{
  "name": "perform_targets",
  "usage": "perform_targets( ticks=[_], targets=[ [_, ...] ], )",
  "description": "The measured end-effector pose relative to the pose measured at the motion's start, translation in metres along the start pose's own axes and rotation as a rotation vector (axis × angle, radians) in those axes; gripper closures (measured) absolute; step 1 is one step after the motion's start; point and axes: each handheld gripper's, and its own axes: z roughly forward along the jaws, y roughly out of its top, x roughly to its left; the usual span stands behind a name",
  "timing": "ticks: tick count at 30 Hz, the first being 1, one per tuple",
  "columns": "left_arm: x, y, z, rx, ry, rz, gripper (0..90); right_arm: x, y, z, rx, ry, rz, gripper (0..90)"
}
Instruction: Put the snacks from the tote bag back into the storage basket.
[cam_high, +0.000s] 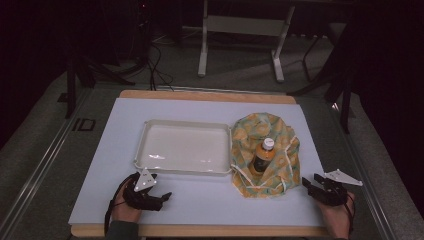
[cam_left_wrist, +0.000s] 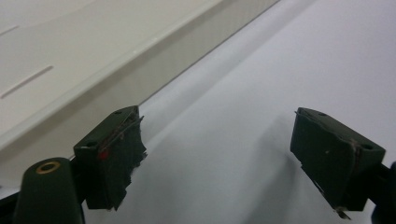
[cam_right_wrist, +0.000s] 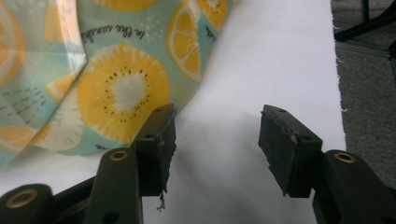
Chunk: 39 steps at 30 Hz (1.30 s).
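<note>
A: Well, item one: one small bottle of dark orange drink with a pale cap (cam_high: 262, 156), right of centre in the high view. Which way does it lie?

B: It sits on one lemon-print drawstring cloth bag in yellow and pale green (cam_high: 264, 150), which is spread flat on the white board (cam_high: 200, 200). The long axis runs nearly up and down the frame. The cap points to the top of the frame, away from the person, and the base points to the lower edge. Whether it stands or leans I cannot tell.

A: Item two?

B: One shallow cream rectangular plastic tray (cam_high: 142, 145), centre of the frame, long side running left to right. Its right rim is just beside the bag's left edge.

A: Tongs, counted?

B: Two. The left gripper (cam_high: 162, 196) is at the lower left, below the tray's near left corner, one hand (cam_high: 122, 205) around it. In the left gripper view its jaws stand wide apart with bare board between them, and the tray's rim (cam_left_wrist: 116, 60) crosses the upper left.

A: And the other?

B: The right gripper (cam_high: 310, 181) is at the lower right, near the bag's lower right edge and apart from the bottle. In the right gripper view its jaws are spread wide, nothing between them. The printed cloth (cam_right_wrist: 116, 88) lies just beyond the left-hand jaw.
</note>
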Motion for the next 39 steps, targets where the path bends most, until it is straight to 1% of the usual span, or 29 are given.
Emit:
perform_targets(
  ticks=[1,3,5,8,11,14,16,19,24,26,29,31,33,34,35,36,39],
  targets=[
    [0.001,0.0,-0.001,-0.007,-0.003,0.002,16.9,0.0,0.0,-0.001,-0.009,-0.002,0.005,47.5],
    [0.002,0.0,-0.002,-0.024,-0.018,-0.013,16.9,-0.001,-0.001,-0.002,-0.016,-0.001,0.011,47.9],
    [0.003,0.0,-0.004,-0.049,-0.022,-0.021,17.0,-0.003,-0.001,-0.003,-0.027,0.007,0.026,48.5],
    [0.006,0.0,-0.005,-0.075,-0.045,-0.044,17.2,-0.003,-0.001,-0.002,-0.026,0.012,0.024,49.1],
    [0.007,-0.001,-0.005,-0.08,-0.048,-0.048,17.3,-0.003,0.0,-0.003,-0.024,0.019,0.02,50.3],
    [0.007,-0.002,-0.005,-0.082,-0.048,-0.043,17.3,-0.004,0.0,-0.003,-0.021,0.044,0.028,54.1],
    [0.007,-0.002,-0.004,-0.079,-0.054,-0.038,17.3,-0.005,0.001,-0.002,-0.012,0.067,0.021,56.5],
    [0.006,-0.002,-0.004,-0.079,-0.055,-0.035,17.3,-0.005,0.001,-0.002,-0.004,0.084,0.014,58.1],
    [0.007,-0.002,-0.004,-0.077,-0.054,-0.038,18.0,-0.003,0.002,-0.002,0.006,0.105,-0.021,57.0],
    [0.006,-0.002,-0.004,-0.078,-0.054,-0.034,18.0,-0.002,0.003,-0.002,0.011,0.108,-0.022,56.9],
    [0.006,-0.002,-0.004,-0.079,-0.052,-0.031,18.0,-0.001,0.005,-0.004,0.015,0.117,-0.036,56.9],
    [0.006,-0.002,-0.004,-0.078,-0.051,-0.03,18.0,0.001,0.009,-0.005,0.02,0.135,-0.047,56.4],
    [0.005,-0.002,-0.004,-0.077,-0.049,-0.029,18.0,0.002,0.013,-0.007,0.027,0.187,-0.052,55.9],
    [0.005,-0.002,-0.004,-0.077,-0.049,-0.029,18.0,0.002,0.013,-0.007,0.027,0.187,-0.052,55.9],
    [0.005,-0.002,-0.004,-0.076,-0.047,-0.027,18.0,0.004,0.016,-0.008,0.03,0.194,-0.067,56.0],
    [0.005,-0.002,-0.004,-0.076,-0.047,-0.027,18.0,0.006,0.022,-0.01,0.039,0.197,-0.096,56.3],
    [0.005,-0.002,-0.003,-0.075,-0.047,-0.028,18.0,0.009,0.032,-0.015,0.052,0.2,-0.137,57.3]
  ],
)
